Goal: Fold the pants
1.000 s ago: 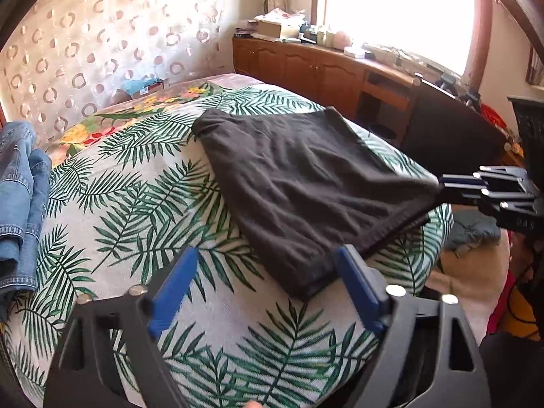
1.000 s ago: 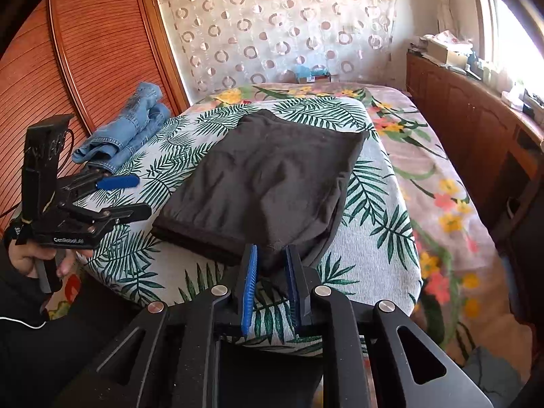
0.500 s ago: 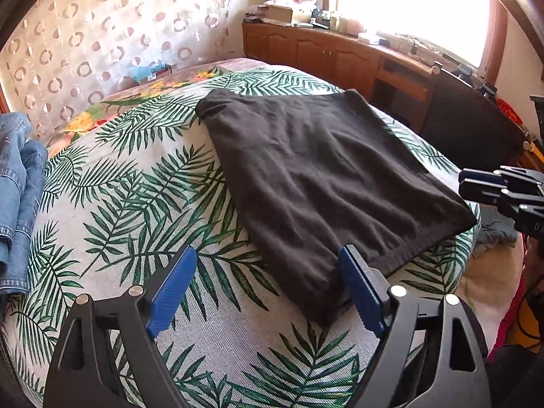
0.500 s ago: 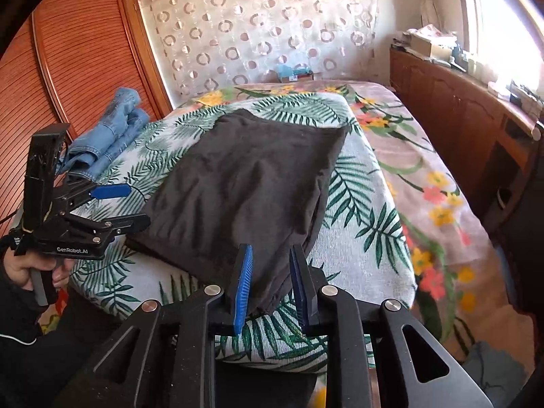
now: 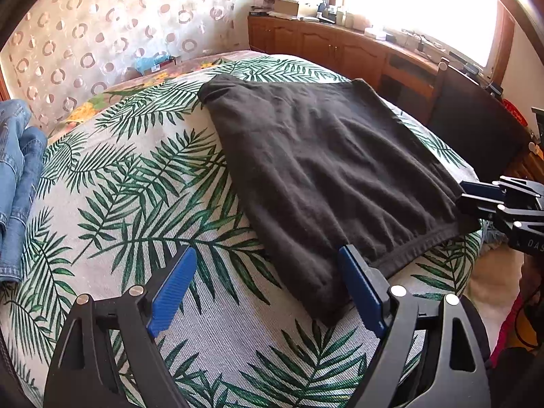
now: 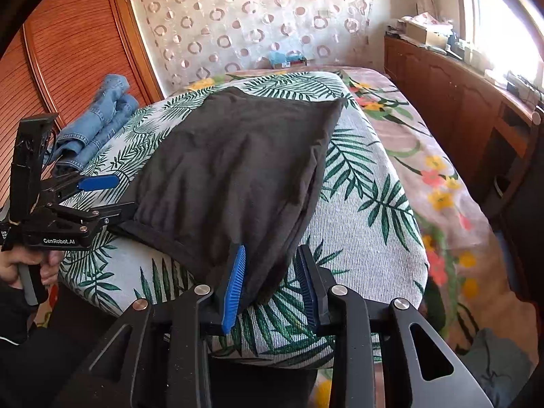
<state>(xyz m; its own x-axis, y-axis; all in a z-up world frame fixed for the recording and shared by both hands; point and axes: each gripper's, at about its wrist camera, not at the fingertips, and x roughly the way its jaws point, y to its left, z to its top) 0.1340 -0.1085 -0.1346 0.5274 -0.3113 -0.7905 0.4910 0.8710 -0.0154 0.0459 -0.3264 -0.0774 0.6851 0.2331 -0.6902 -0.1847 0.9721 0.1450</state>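
Black pants folded flat on palm-print bed cover, near corners at the cover's front edge. Left gripper wide open, holding nothing, near-left corner of the pants lying just inside its right finger, apparently untouched. Right gripper jaws just been opening, now parted around the near-right corner; pads seemingly clear of the cloth.

Home bedroom, bed with palm-leaf cover, wooden wardrobe, cluttered sideboard under window
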